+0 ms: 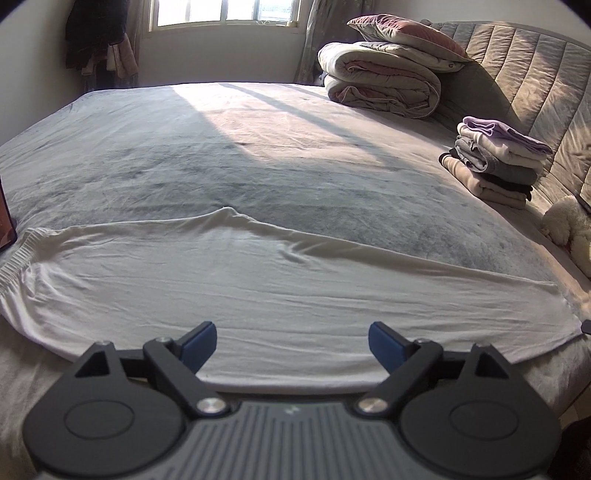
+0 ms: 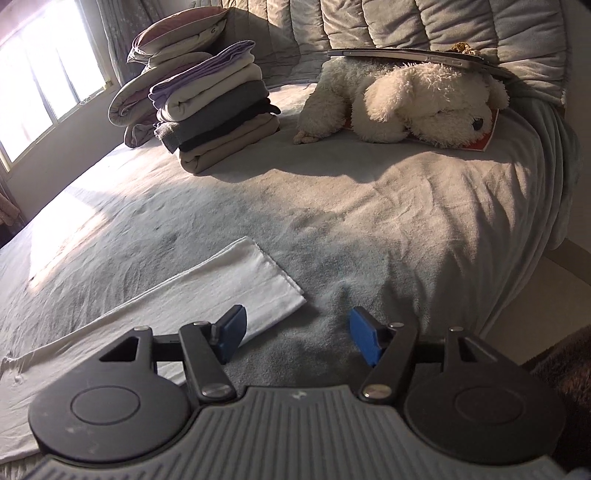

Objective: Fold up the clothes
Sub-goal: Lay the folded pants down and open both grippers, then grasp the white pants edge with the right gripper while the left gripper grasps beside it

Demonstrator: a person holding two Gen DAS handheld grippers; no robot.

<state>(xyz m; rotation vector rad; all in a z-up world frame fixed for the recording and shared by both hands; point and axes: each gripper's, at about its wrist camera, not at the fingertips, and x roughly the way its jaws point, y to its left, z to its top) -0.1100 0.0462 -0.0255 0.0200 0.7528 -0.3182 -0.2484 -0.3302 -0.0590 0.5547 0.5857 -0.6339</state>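
White trousers (image 1: 236, 280) lie flat along the near edge of the grey bed (image 1: 184, 158), elastic waistband at the left, leg cuff at the right. My left gripper (image 1: 291, 341) hangs open just above the trousers' near edge, with nothing between its blue pads. In the right wrist view the cuff end of the trousers (image 2: 255, 280) lies ahead and to the left. My right gripper (image 2: 295, 336) is open over the grey blanket just right of that cuff, its left pad (image 2: 232, 332) over the cloth's edge.
A pile of folded clothes (image 1: 495, 158) (image 2: 218, 107) stands near the padded headboard (image 1: 528, 74). Rolled quilts and a pillow (image 1: 388, 70) sit behind it. A white plush dog (image 2: 417, 103) lies at the bed's right corner with a flat dark object across its back. A window (image 1: 221, 14) is at the far wall.
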